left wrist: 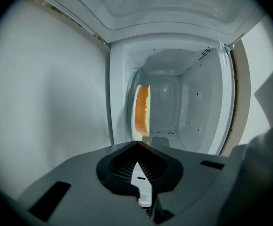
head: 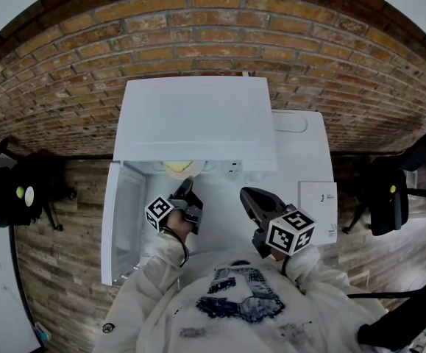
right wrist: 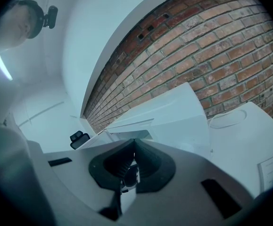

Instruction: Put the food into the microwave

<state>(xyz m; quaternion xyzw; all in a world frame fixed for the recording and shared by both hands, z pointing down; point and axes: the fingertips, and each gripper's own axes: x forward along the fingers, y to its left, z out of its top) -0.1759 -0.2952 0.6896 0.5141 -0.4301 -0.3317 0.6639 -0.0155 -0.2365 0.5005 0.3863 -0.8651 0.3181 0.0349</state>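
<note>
The white microwave (head: 198, 120) stands with its door (head: 121, 223) swung open to the left. Inside the cavity (left wrist: 174, 102) sits the food (left wrist: 142, 109), a yellow-orange piece on a pale plate; it also shows just under the microwave's top edge (head: 179, 168) in the head view. My left gripper (head: 188, 195) is at the cavity's mouth, shut with nothing between its fingers, a little short of the food. The left gripper view is rolled, so the plate looks upright. My right gripper (head: 250, 201) is in front of the microwave's right half, shut and empty.
A white unit (head: 304, 149) with a paper sheet (head: 318, 198) on it stands to the right of the microwave. A brick wall (head: 198, 35) runs behind. Dark tripod stands (head: 21, 190) (head: 389, 193) flank the spot on both sides.
</note>
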